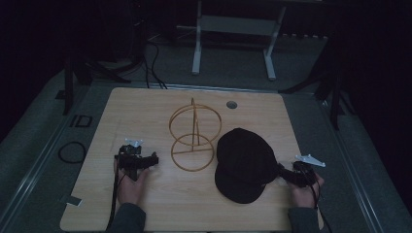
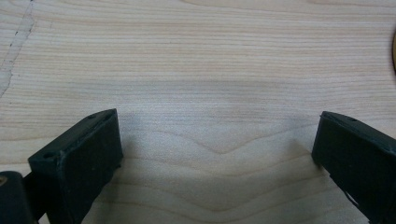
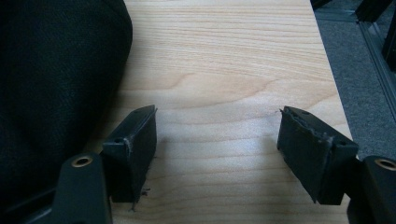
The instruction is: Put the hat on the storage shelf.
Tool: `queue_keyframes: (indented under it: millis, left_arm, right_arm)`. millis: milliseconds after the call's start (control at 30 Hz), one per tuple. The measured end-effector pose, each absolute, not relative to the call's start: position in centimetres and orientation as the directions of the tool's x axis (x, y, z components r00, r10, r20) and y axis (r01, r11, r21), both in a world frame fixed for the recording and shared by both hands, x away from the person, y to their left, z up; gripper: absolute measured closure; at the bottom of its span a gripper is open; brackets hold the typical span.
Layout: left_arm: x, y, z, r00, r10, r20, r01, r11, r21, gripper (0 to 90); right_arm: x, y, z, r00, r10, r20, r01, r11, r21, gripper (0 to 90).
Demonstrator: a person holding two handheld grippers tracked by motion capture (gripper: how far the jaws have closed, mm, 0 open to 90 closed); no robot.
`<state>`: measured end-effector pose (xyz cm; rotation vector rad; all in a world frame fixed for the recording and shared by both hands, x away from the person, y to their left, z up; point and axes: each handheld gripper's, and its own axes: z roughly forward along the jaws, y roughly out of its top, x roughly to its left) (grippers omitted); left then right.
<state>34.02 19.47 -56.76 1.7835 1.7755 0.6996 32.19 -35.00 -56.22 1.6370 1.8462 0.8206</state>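
A black cap (image 1: 243,162) lies flat on the wooden table (image 1: 145,111), right of centre. Just left of it stands a thin golden wire stand (image 1: 194,136) made of two rings on a post. My left gripper (image 1: 153,159) rests low on the table left of the stand, jaws toward it. In the left gripper view my left gripper (image 2: 217,119) is open over bare wood. My right gripper (image 1: 283,174) sits at the cap's right edge. In the right gripper view my right gripper (image 3: 217,112) is open with nothing between its jaws, and the cap (image 3: 56,70) lies just beside its left jaw.
A small round grommet (image 1: 231,104) is set in the table's far side. White frame legs (image 1: 196,48) stand on the grey floor behind. A coiled cable (image 1: 72,151) lies off the table's left edge. The table's right edge (image 3: 327,70) runs close to my right gripper.
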Motion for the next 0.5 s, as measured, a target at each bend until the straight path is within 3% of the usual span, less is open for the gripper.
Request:
queue_keyframes:
  millis: [233,333,433,467,500]
  left_arm:
    - [34.01,19.47,-56.76,0.005,1.000,-0.003,0.729,-0.002,0.684,1.2]
    - [34.01,19.47,-56.76,0.005,1.000,-0.003,0.729,-0.002,0.684,1.2]
    - [34.01,19.47,-56.76,0.005,1.000,-0.003,0.729,-0.002,0.684,1.2]
    - [34.01,19.47,-56.76,0.005,1.000,-0.003,0.729,-0.002,0.684,1.2]
    - [34.01,19.47,-56.76,0.005,1.000,-0.003,0.729,-0.002,0.684,1.2]
  right_arm:
    - [32.14,-34.96,-56.22,-0.122,0.993,0.003,0.668,0.080,0.740,27.0]
    - [32.17,-34.94,-56.26,-0.130,0.992,0.002,0.678,0.087,0.730,18.7]
    - [32.29,-35.01,-56.10,-0.139,0.990,0.002,0.689,0.095,0.719,20.3]
    - [32.41,-35.07,-55.73,-0.143,0.990,0.003,0.708,0.100,0.700,27.6]
    - [32.41,-35.07,-55.73,-0.143,0.990,0.003,0.708,0.100,0.700,27.6]
